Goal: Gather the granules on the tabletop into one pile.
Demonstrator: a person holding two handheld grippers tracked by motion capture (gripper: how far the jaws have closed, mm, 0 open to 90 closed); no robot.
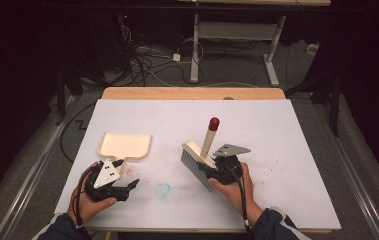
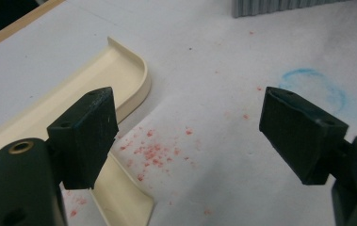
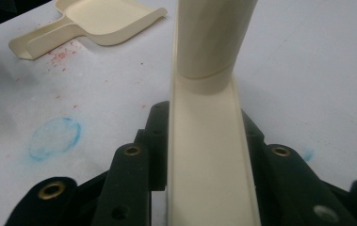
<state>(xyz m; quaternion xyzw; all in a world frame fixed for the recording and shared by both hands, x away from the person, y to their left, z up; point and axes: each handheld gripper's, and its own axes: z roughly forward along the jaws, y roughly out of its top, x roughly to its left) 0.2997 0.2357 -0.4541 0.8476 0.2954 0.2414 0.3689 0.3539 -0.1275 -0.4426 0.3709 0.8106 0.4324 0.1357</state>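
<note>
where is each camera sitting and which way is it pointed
High view: above the person's side, looking forward and down on the table; both forearms, left gripper, right gripper.
Left gripper view: rides the left gripper, jaws open, toward pink crumbs.
Right gripper view: rides the right gripper, along the clamped brush.
All share the dustpan.

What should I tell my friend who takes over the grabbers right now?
Right gripper: shut on the brush, bristles on the table.
Left gripper: open, holding nothing, right by the dustpan handle.
Red crumbs lie scattered beside the dustpan; a blue ring mark sits between the grippers.
Done: brush picked up.
Left, probably: grab the dustpan and sweep the crumbs in.
</note>
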